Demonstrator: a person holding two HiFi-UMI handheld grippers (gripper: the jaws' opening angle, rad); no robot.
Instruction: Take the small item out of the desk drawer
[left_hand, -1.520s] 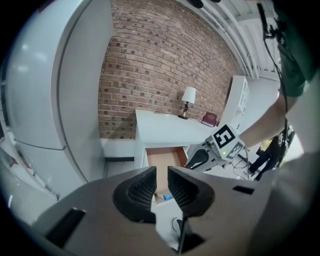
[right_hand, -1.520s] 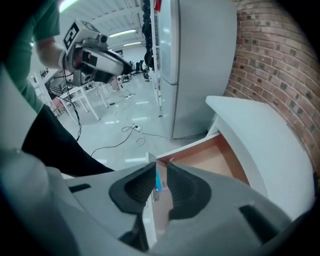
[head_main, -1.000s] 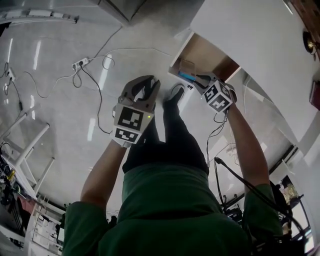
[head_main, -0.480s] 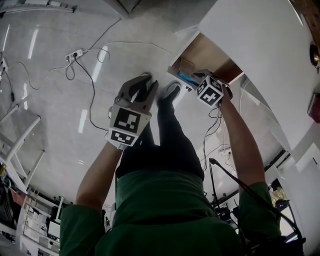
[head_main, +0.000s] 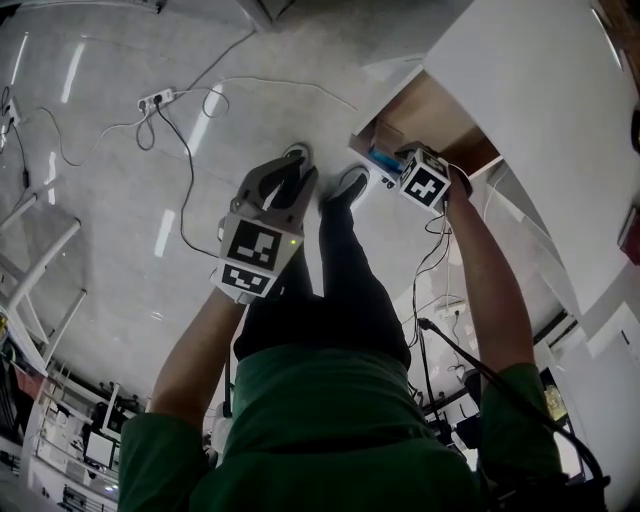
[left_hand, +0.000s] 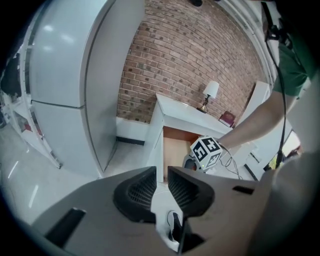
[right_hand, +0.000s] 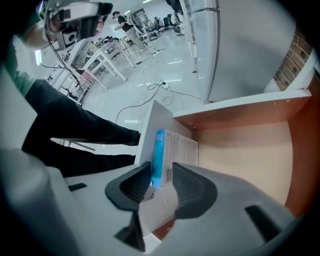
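Indoors, a white desk (head_main: 530, 110) stands on glossy floor (head_main: 90, 200).

Left gripper (left_hand: 161, 184) held out and angled downward, jaws slightly apart, empty; right gripper (right_hand: 161, 181) on outstretched arm, pointing steeply down, jaws just opened, straddling a box (right_hand: 160, 155)

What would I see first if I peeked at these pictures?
First, the blue and white box standing on edge in the open wooden drawer, with the right gripper reaching down around it. Its jaws have just been opening, and the box is between them. Next, the left gripper, empty, hanging over the shiny white floor by the person's black shoes.
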